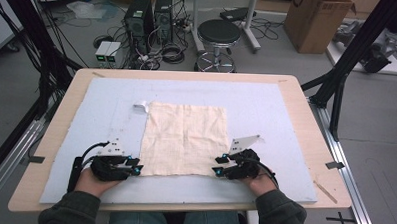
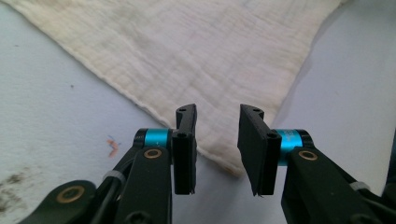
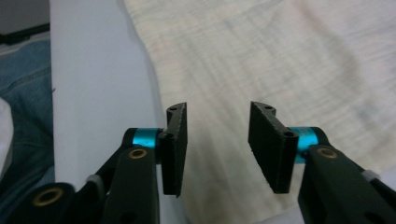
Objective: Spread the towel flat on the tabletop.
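High view: cream cloth [image 1: 184,139] flat on worktop [image 1: 61,117]; left gripper [image 1: 136,168] and right gripper [image 1: 218,165] agape at near corners. Risk: jaws pinching only pad, missing thin fabric.

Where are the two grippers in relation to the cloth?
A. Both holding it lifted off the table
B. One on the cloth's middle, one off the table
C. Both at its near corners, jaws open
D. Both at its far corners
C: the left gripper and right gripper sit at the near corners of the flat cloth, with jaws apart in both gripper views.
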`<state>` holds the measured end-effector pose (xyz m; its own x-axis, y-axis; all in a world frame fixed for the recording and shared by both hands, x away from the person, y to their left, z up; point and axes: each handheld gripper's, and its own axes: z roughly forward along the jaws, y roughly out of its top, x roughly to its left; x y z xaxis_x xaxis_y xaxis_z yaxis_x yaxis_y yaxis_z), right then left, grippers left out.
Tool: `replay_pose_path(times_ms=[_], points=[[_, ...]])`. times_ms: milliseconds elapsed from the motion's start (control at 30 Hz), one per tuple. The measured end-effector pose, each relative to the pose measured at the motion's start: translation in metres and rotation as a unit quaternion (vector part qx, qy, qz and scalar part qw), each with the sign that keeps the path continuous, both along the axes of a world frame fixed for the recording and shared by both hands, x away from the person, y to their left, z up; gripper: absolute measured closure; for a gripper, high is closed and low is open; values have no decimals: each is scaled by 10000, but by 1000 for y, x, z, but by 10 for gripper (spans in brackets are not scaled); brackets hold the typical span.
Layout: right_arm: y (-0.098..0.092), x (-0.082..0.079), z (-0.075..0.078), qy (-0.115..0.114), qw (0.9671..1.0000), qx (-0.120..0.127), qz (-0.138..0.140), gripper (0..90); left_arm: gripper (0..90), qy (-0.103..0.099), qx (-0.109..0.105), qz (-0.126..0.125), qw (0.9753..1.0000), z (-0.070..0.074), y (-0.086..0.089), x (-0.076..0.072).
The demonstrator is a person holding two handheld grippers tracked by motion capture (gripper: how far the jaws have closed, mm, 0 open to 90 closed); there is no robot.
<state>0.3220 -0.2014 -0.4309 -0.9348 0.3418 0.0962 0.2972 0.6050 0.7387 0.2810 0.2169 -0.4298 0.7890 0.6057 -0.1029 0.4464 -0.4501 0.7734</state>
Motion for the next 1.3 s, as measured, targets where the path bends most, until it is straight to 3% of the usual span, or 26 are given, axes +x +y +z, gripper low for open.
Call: replay_pose_path(times_ms=[467,833,1300], points=[[-9,11,8,-155,9967,475,-642,357,542,-264,-250,354,9987,11,12,-1],[-14,12,11,-298,9938,528,-933,235,443,-373,-344,521,9974,13,11,2],[-23,14,14,-402,9875,708,-1351,194,324,-534,-356,691,9955,15,11,2]])
